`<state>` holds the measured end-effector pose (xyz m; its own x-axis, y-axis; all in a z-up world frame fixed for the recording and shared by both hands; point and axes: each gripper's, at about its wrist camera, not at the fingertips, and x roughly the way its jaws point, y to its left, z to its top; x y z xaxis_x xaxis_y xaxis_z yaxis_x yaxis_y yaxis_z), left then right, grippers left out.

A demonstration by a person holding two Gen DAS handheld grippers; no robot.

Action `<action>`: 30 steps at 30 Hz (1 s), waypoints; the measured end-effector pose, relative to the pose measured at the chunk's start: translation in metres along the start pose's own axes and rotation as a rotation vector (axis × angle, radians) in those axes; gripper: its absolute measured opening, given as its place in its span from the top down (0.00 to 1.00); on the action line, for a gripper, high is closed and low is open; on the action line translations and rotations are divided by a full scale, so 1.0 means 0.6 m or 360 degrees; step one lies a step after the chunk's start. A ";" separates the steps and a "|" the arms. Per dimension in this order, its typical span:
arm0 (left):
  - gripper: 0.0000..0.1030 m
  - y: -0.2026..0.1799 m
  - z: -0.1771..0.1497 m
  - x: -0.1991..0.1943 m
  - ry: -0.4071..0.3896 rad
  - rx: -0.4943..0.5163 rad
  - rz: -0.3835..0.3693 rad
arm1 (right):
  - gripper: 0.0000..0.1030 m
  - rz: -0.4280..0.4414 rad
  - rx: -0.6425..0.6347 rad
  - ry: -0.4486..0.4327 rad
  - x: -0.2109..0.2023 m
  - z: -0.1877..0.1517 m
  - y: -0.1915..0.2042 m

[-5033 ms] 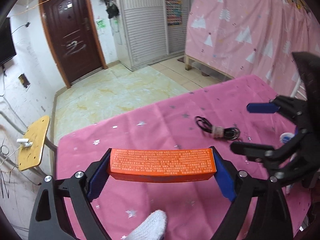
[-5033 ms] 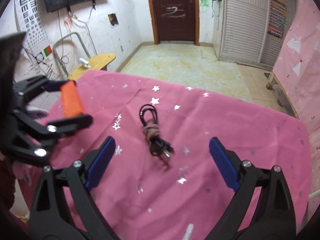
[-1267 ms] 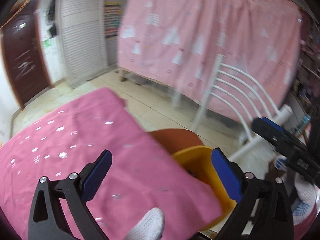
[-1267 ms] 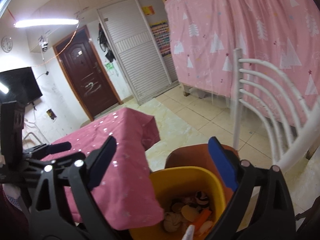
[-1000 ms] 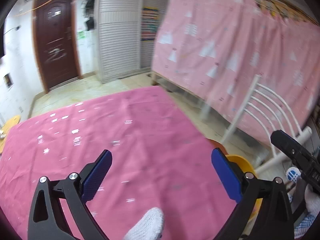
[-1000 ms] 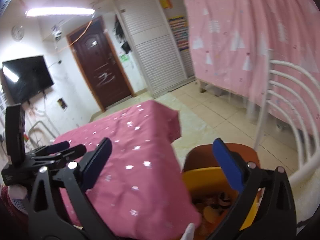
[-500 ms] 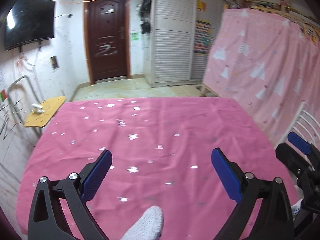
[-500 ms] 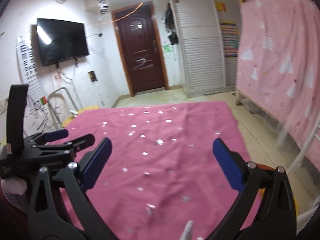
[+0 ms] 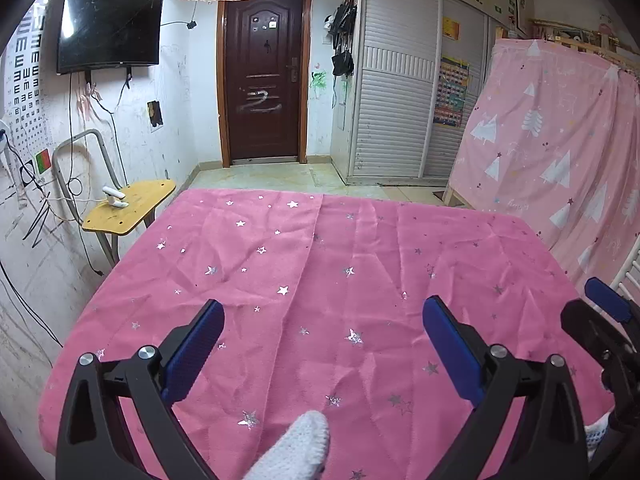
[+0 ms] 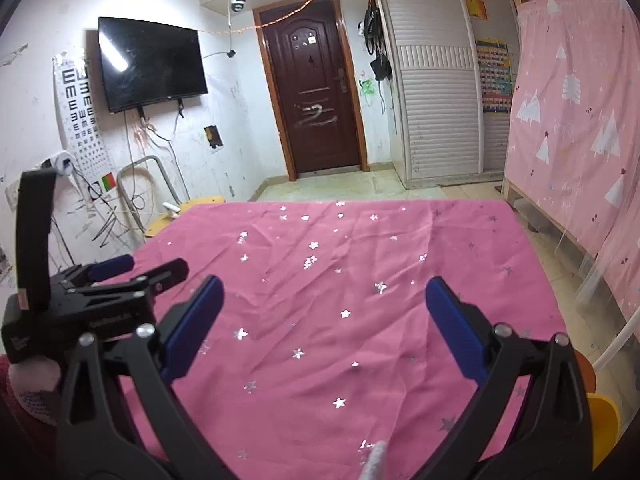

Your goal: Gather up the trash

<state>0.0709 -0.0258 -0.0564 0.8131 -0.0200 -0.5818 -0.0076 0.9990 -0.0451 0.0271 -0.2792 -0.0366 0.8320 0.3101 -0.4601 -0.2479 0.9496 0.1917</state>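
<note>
Trash is gone from the pink-clothed bench [image 9: 360,248]: left gripper [image 9: 320,336] and right gripper [image 10: 322,312] now hover with jaws wide and empty; collection looks finished.

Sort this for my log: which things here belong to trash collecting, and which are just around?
Job:
open left claw
open right claw
yellow plastic bin
pink star-print tablecloth

Just around:
small yellow wooden side table
black wall-mounted television
dark brown door
</note>
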 end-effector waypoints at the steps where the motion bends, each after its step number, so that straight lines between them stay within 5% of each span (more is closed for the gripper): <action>1: 0.11 0.001 0.000 0.000 -0.0002 -0.0003 0.0004 | 0.06 0.0006 0.0008 0.0001 0.001 0.001 -0.002; 30: 0.11 -0.011 -0.006 -0.006 -0.0007 0.0003 0.0025 | 0.06 0.0020 0.0016 0.0015 0.007 -0.002 0.003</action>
<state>0.0661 -0.0327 -0.0567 0.8156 -0.0044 -0.5786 -0.0190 0.9992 -0.0343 0.0295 -0.2762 -0.0390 0.8241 0.3227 -0.4655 -0.2536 0.9451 0.2062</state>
